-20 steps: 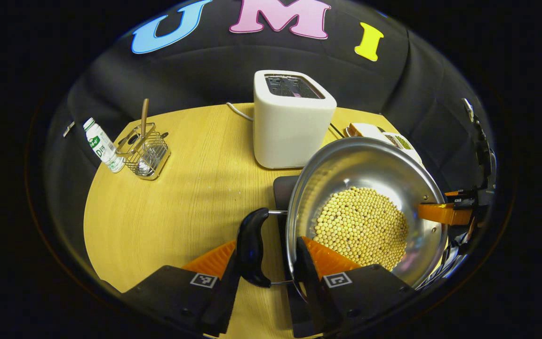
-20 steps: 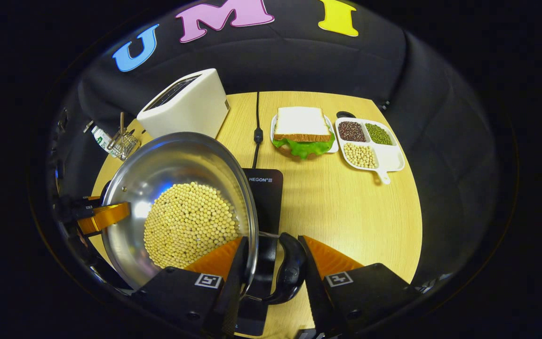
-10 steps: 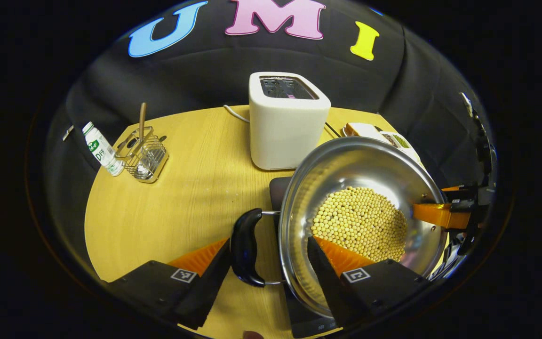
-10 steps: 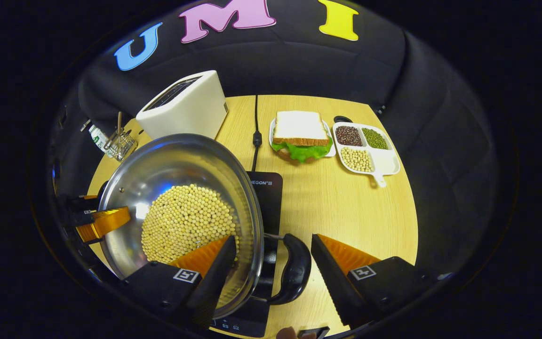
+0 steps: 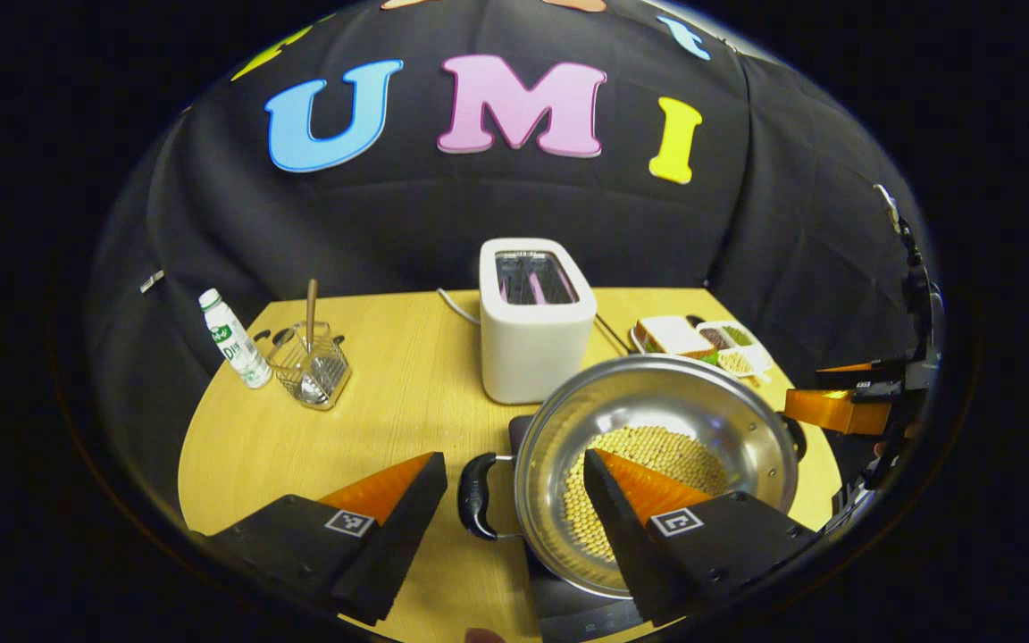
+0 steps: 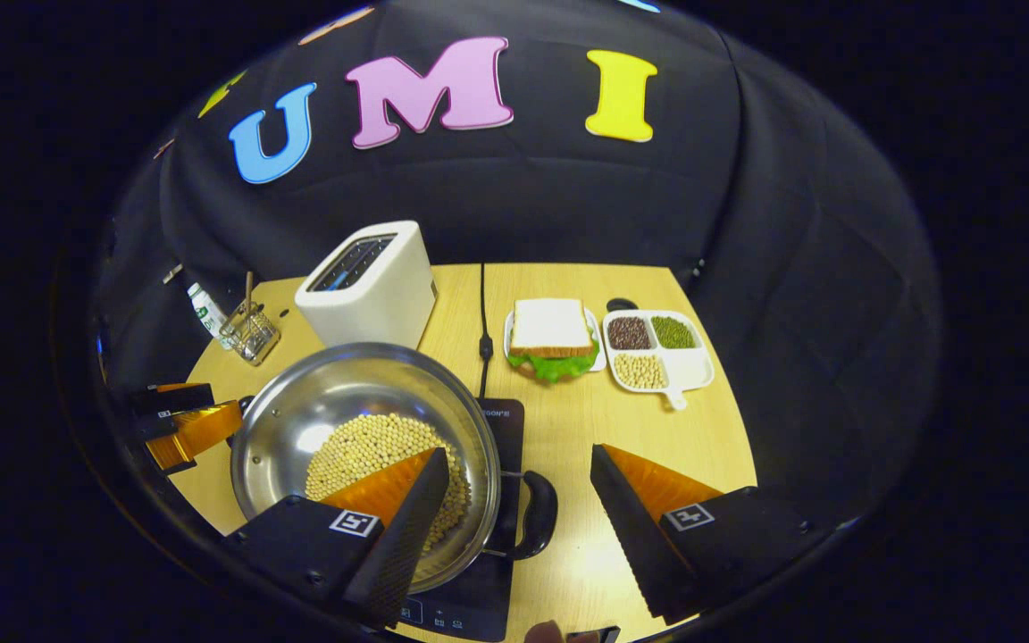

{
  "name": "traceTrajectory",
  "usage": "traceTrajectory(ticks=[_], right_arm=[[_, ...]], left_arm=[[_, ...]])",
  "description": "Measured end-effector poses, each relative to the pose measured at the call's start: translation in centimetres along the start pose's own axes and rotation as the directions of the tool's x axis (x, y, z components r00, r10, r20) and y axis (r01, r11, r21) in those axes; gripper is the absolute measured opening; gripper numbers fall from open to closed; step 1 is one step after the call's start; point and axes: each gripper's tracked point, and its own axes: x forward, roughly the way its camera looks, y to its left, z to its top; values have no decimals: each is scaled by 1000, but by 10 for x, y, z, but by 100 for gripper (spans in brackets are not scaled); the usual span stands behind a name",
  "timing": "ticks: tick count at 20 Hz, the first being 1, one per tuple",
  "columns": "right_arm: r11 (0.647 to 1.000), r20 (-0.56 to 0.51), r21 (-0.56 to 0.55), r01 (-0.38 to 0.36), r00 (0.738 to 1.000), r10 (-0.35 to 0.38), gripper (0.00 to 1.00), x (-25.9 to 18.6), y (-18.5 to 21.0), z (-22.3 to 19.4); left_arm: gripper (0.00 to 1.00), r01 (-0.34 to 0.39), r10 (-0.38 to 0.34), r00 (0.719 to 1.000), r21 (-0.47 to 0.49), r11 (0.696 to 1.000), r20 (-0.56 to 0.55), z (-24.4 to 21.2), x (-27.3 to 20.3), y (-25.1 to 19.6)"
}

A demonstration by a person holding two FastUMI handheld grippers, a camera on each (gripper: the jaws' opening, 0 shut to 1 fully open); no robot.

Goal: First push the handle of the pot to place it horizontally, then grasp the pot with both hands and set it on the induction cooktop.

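left gripper [image 5: 514, 487]: fingers spread wide, holding nothing; the pot's near side handle [image 5: 476, 496] sits in the gap, untouched by either finger
right gripper [image 6: 519, 482]: also wide open, empty; the pot's other side handle [image 6: 539, 515] lies between its fingers, clear of both
left gripper seen from right gripper view: finger [image 6: 184, 427] at far left edge, just beside pot rim; contact cannot be told
right gripper seen from left gripper view: finger [image 5: 836, 411] at far right, just beside the pot; contact cannot be told
table [image 6: 631, 429]: light wood top, rounded corners, black cloth booth wall behind
pot [image 6: 336, 420]: shiny steel, wide and shallow, level, filled with pale round beans [image 6: 363, 446] over the bottom; black loop handles on two sides, both horizontal
pot location: sitting on induction cooktop [image 6: 501, 420], a black flat panel at the front of the table; cooktop edge sticks out beyond the pot
toaster [image 5: 534, 321]: white, two slots, right behind the pot; white cord runs off to its left
black cable [image 6: 482, 330]: runs from back of table to the cooktop
sandwich [image 6: 552, 338]: white bread with lettuce, on small plate, right of cable
divided tray [image 6: 698, 366]: white, three compartments of dark, green and pale beans; just right of sandwich
wire holder [image 5: 311, 364]: holds a wooden-handled utensil, far left
bottle [image 5: 235, 339]: small, white with green label, just left of holder
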Motion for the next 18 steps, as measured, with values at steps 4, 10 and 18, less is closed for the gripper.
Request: traceTrajectory(ticks=[4, 10, 18], right_arm=[[1000, 163, 22, -5, 987, 2, 99, -46, 4, 47], [1000, 325, 24, -16, 946, 8, 99, -111, 15, 85], [998, 514, 20, -55, 857, 37, 99, -189, 35, 127]], left_arm=[[96, 5, -1, 989, -28, 1000, 150, 45, -42, -9], [96, -21, 17, 940, 8, 1000, 342, 98, -111, -13], [96, -35, 13, 882, 39, 999, 470, 123, -179, -29]])
